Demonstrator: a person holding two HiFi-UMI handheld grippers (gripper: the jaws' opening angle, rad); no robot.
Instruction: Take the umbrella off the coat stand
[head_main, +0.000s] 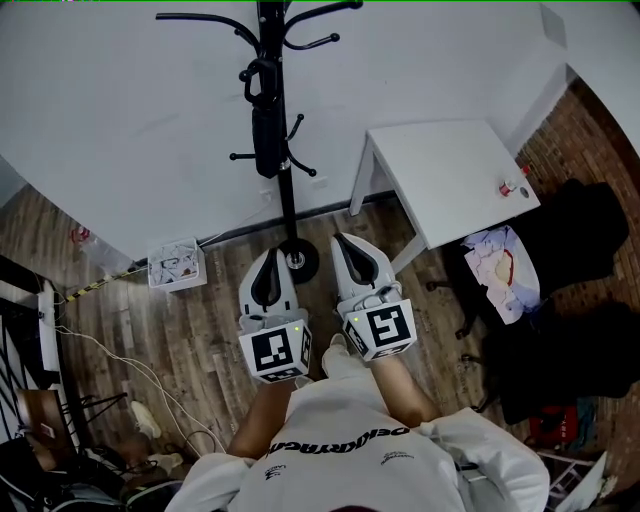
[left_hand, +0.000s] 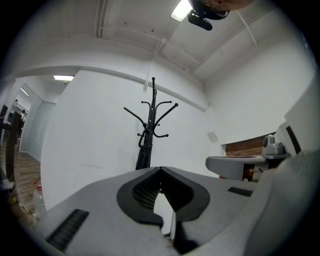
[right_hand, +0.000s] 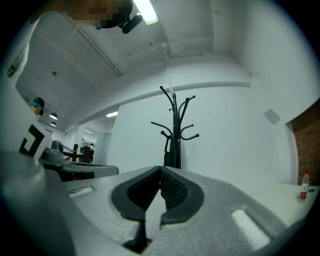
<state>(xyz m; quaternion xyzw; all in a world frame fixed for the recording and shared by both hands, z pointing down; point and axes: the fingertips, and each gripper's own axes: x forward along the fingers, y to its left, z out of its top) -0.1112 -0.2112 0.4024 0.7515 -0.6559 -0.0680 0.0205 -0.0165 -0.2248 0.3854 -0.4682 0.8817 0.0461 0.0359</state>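
At 12 o'clock from the person, a black coat stand (head_main: 288, 205) rises against the white wall. The folded black umbrella (head_main: 264, 125) hangs from a hook, close along the 9 o'clock side of the pole. The left hand-held gripper (head_main: 271, 256) and the right hand-held gripper (head_main: 346, 242) sit side by side, pointing at the stand and well apart from the umbrella. Each has its jaws pressed together on nothing. A white table (head_main: 450, 175) stands at 2 o'clock.

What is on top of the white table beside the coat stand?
A small bottle with red on it stands near the right edge of the white table. I make out nothing else on the top. Whatever lies under the table is covered by it.
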